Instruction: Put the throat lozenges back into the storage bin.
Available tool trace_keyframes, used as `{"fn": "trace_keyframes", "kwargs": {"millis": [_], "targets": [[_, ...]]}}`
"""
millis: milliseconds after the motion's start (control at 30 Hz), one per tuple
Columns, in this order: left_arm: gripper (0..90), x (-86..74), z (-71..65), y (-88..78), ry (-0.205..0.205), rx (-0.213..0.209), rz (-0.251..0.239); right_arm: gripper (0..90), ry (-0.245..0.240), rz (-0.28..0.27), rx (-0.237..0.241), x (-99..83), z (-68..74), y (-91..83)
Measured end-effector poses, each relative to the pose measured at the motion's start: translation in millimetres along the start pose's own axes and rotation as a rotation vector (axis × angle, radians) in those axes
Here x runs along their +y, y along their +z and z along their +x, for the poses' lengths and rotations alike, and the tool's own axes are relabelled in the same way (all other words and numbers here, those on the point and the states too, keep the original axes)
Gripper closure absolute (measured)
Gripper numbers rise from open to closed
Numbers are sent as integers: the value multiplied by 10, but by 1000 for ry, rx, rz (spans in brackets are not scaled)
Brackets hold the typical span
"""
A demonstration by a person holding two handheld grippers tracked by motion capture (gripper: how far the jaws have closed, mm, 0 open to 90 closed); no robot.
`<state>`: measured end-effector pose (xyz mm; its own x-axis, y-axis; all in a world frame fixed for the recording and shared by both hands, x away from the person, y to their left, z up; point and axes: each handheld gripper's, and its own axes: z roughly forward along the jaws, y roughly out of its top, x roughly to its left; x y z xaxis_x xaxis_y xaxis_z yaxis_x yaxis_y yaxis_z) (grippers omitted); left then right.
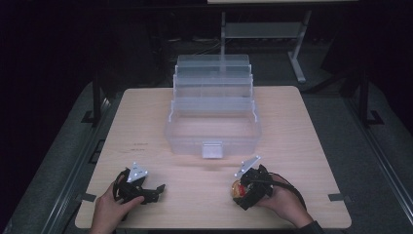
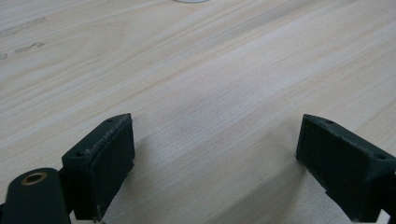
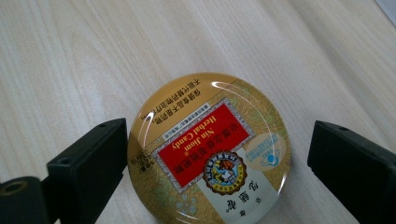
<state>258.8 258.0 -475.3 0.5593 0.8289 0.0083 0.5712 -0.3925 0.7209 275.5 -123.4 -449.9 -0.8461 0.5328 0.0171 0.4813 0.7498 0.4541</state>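
Jaws on my right gripper (image 3: 217, 172) are wide apart around a round gold candy tin (image 3: 209, 149), which lies flat on the table (image 1: 302, 141); the left-hand jaw in the right gripper view sits just beside the tin's rim and the other jaw is well clear of it. My right hand (image 1: 282, 202) holds that gripper low near the table's front edge, angled in toward the middle. My left gripper (image 2: 215, 163) has its jaws wide apart too, over bare wood with nothing between them, and a clear box (image 1: 213, 122) stands farther back.
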Motion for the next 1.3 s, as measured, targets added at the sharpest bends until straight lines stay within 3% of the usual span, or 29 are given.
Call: {"fn": "trace_keyframes", "kwargs": {"millis": [267,333,633,1300], "targets": [[106,0,0,0,0,0,0,66,-10,18,2,3,17,28],[106,0,0,0,0,0,0,122,-19,21,6,1,20,29],[106,0,0,0,0,0,0,189,-33,30,11,2,42,30],[106,0,0,0,0,0,0,195,-25,30,20,-5,32,9]]}}
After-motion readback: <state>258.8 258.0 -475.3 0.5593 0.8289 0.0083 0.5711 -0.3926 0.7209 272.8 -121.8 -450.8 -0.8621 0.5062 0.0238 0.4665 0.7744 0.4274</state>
